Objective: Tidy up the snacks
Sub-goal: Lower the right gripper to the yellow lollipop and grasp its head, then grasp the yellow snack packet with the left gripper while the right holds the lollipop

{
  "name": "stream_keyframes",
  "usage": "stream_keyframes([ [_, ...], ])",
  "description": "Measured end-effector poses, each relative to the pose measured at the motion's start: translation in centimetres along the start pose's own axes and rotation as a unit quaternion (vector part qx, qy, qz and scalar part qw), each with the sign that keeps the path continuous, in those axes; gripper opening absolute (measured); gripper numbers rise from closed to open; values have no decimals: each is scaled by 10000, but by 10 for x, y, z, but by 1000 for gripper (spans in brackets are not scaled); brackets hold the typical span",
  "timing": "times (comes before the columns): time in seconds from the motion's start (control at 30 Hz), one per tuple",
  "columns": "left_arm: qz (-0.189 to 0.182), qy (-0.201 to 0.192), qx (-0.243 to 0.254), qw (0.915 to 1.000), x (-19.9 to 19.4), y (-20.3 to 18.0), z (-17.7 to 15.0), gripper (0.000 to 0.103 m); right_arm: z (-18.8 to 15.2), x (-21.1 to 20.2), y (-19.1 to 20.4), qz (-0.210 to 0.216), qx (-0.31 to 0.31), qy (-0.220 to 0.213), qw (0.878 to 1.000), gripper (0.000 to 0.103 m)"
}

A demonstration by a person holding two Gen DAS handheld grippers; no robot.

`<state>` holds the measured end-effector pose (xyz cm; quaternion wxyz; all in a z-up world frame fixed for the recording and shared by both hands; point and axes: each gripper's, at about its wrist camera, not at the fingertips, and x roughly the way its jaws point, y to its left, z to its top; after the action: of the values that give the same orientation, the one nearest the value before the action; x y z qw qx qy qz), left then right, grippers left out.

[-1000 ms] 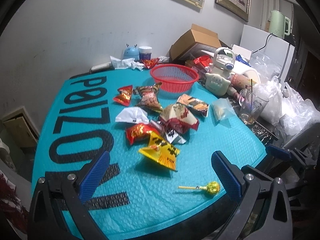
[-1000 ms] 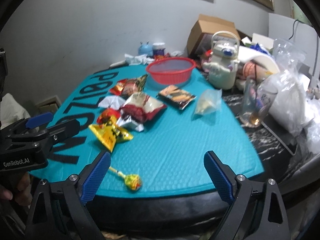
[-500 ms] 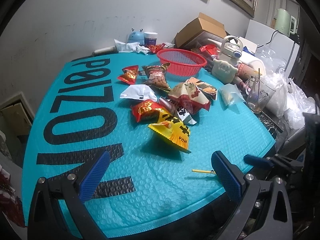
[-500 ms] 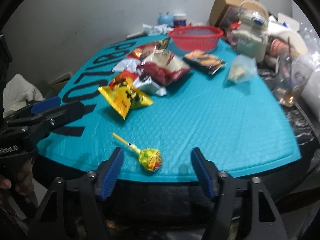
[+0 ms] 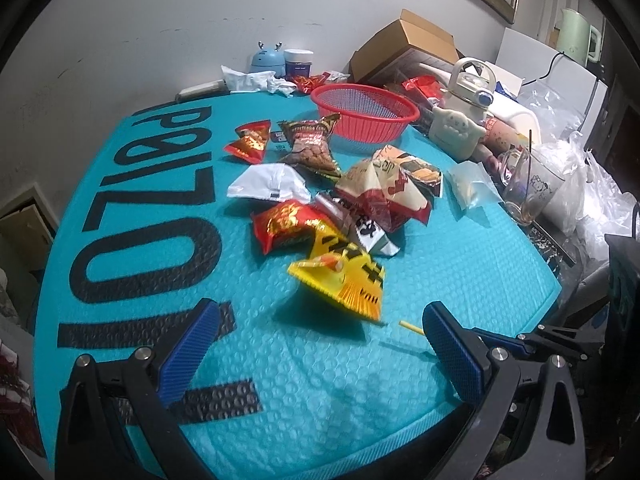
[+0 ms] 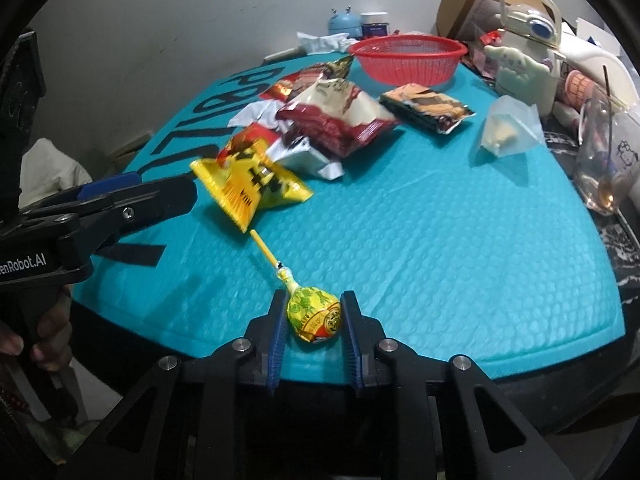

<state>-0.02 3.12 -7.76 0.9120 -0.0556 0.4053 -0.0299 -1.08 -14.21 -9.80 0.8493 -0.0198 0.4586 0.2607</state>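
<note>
Right gripper (image 6: 314,330) pinches the lollipop (image 6: 314,314) head at the near edge of the teal mat (image 6: 440,260), its stick pointing toward the yellow packet (image 6: 252,186). Left gripper (image 5: 320,344) hovers over the mat, fingers spread wide, nothing between them. Beyond the yellow packet lies the snack pile; red basket (image 5: 366,114) sits farthest, near the wall, nothing visible inside.

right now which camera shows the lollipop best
The right wrist view: the lollipop lies whole on the mat, its head between the right hand-held gripper fingers. The left wrist view shows only its stick tip.
</note>
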Motion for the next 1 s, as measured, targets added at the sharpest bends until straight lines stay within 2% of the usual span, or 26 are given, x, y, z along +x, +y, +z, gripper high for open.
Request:
stream_keyframes([
  [0.27,-52,-35,137,9999,10,-11,26,103,20,-7,-14,-90,47,-138,9999,26],
  [0.47,-119,146,173,9997,29,-13,39,103,34,-9,-27,-189,125,-195,9996,26],
  [0.77,-363,934,66,9949,70,-5,35,102,43,-1,-38,-192,258,-135,9994,26],
  [0.97,-492,1224,-10,9913,84,-2,27,88,47,3,-39,-155,283,-86,9994,26],
  [1.0,-476,1154,17,9922,82,-2,26,87,46,3,-39,-148,282,-78,9995,26],
])
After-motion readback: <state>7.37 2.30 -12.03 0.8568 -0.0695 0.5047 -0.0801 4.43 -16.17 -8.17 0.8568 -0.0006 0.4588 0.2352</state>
